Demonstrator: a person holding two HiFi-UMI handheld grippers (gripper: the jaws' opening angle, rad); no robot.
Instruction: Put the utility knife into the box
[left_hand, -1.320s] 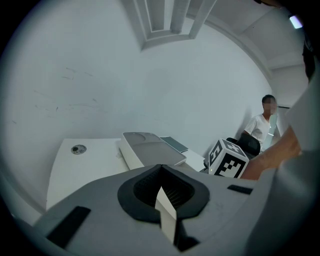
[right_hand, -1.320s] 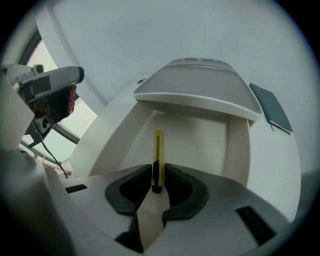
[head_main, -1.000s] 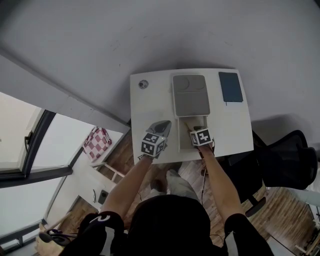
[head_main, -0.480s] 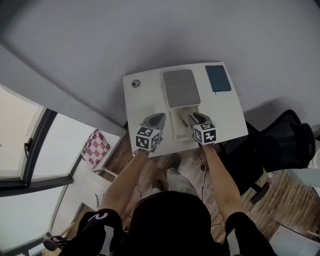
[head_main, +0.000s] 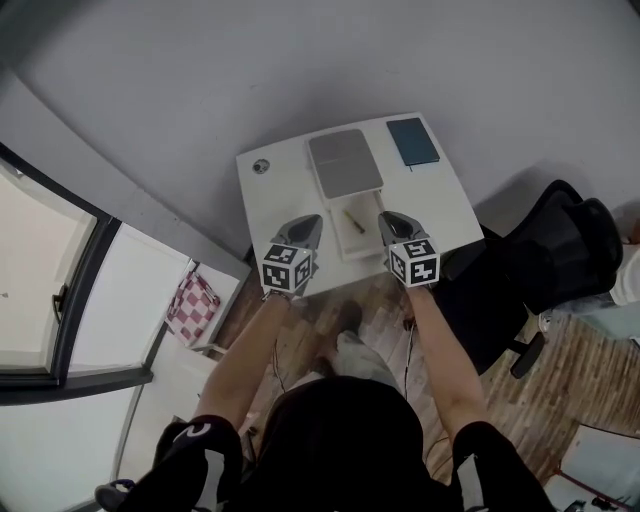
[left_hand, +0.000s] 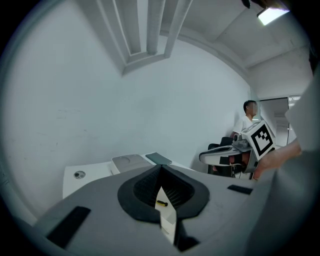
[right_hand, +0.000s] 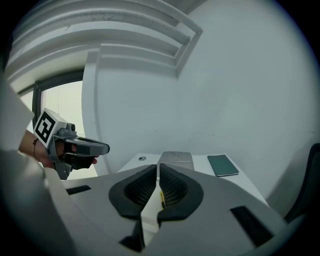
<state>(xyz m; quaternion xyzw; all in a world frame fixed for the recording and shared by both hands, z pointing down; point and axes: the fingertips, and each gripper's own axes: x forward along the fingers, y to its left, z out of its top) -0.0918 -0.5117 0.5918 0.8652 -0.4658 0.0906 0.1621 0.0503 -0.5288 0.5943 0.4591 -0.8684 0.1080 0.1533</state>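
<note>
The yellow utility knife (head_main: 352, 221) lies inside the open white box (head_main: 343, 243) on the white table, apart from both grippers. The box's grey lid (head_main: 345, 163) lies flat behind it. My left gripper (head_main: 308, 222) hovers left of the box, its jaws shut and empty. My right gripper (head_main: 390, 222) hovers right of the box, its jaws closing to a thin slit with nothing between them. In the left gripper view the knife (left_hand: 161, 203) shows past the jaws. The right gripper view shows the knife (right_hand: 162, 197) in the box (right_hand: 149, 216).
A dark teal notebook (head_main: 412, 141) lies at the table's far right corner, a small round disc (head_main: 261, 166) at the far left. A black office chair (head_main: 560, 250) stands right of the table. A person (left_hand: 247, 120) sits beyond it. A checkered cloth (head_main: 195, 303) lies below left.
My right gripper has come out of the box and drawn back to its right side, narrowing its jaws. The knife stays in the box. The left gripper has pulled back a little.
</note>
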